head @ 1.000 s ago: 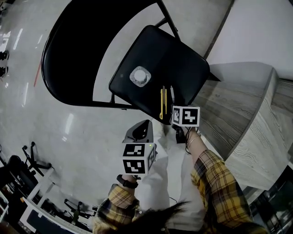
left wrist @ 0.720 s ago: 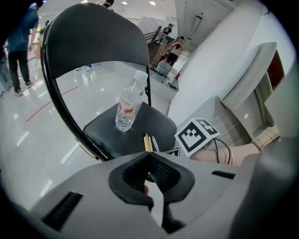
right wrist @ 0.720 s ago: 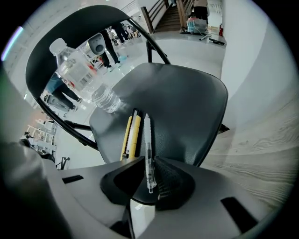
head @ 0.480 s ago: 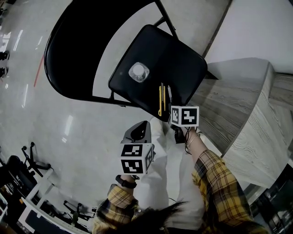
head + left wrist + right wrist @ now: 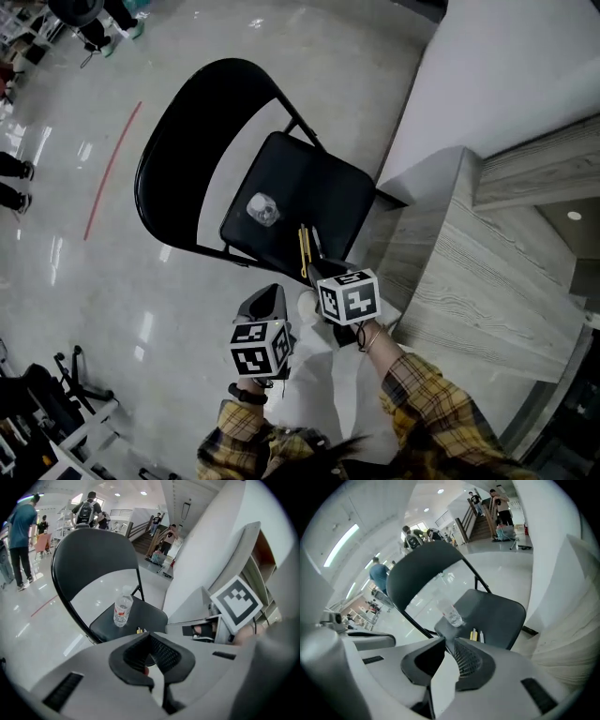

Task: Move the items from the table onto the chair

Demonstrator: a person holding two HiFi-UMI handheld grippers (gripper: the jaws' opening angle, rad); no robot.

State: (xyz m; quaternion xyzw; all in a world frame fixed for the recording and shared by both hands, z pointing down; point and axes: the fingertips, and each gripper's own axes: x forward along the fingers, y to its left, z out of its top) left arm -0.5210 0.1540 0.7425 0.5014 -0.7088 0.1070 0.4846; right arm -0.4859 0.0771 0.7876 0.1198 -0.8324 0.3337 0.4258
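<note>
Bottle (image 5: pixel 263 209) upright near back edge of chair (image 5: pixel 323 192) seat, clear of drop, I judge. Yellow cutter (image 5: pixel 303 251) and pale pen (image 5: pixel 482 637) flat at near corner. Left tongs (image 5: pixel 151 641) pressed together, right tongs (image 5: pixel 449 644) spread, both empty; I reckon placing is done.
</note>
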